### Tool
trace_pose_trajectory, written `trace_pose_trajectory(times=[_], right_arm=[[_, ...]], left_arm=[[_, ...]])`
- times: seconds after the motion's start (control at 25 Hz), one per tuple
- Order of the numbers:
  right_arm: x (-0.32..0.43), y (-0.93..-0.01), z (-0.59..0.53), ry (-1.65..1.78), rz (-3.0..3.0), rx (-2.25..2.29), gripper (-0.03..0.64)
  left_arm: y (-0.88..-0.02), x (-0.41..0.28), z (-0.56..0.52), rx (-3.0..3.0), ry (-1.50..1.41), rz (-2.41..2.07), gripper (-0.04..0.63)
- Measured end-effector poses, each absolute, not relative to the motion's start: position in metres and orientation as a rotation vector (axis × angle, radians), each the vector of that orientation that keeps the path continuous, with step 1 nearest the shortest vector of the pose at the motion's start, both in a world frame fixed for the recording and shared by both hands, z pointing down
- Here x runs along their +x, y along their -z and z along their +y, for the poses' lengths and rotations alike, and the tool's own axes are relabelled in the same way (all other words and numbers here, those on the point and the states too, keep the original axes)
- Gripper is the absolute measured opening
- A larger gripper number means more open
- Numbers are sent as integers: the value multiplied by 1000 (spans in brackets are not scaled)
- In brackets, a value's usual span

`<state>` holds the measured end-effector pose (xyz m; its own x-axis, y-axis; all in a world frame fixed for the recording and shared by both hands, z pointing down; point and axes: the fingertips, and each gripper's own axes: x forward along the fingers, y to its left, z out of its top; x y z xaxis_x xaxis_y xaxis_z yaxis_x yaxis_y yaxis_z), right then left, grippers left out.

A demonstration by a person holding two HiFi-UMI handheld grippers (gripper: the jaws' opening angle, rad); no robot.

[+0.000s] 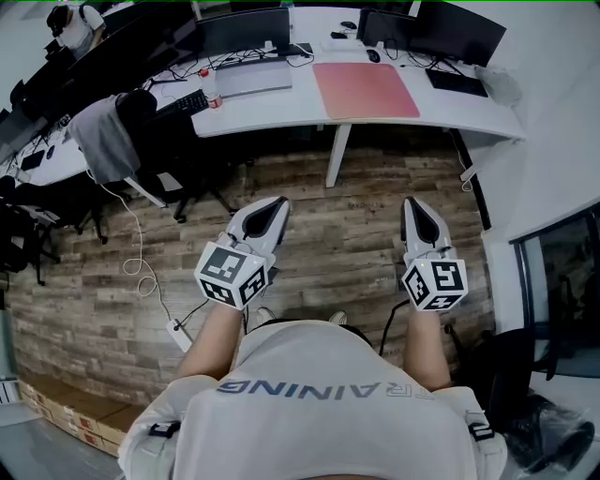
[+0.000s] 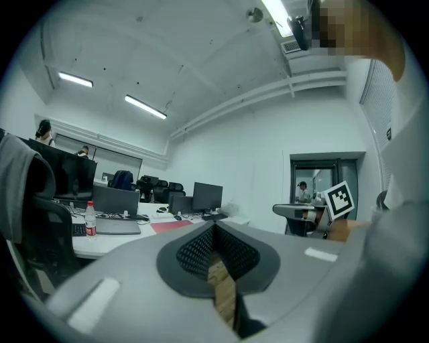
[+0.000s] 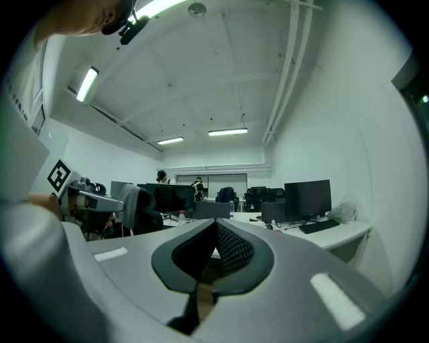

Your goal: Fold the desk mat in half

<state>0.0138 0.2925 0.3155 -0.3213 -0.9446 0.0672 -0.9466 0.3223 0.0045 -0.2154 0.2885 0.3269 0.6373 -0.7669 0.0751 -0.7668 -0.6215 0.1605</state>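
Note:
A pink desk mat lies flat and unfolded on the white desk at the far side of the head view. In the left gripper view the mat shows as a thin pink strip on the desk. I stand well back from the desk over the wooden floor. My left gripper and right gripper are held level side by side, pointing toward the desk, far short of the mat. The left gripper has its jaws together with nothing between them. The right gripper is shut and empty too.
On the desk are a laptop, a red-capped bottle, a keyboard and monitors. A chair draped with a grey jacket stands to the left. A white cable lies on the floor. A desk leg stands below the mat.

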Motion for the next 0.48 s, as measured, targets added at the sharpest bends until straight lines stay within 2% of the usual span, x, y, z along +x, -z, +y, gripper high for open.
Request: trace_pose_trajectory(times=[0.48], right_arm=[[61, -303, 295, -67, -2589, 1880, 17]], left_arm=[[-324, -168, 291, 2700, -30, -1275, -2]])
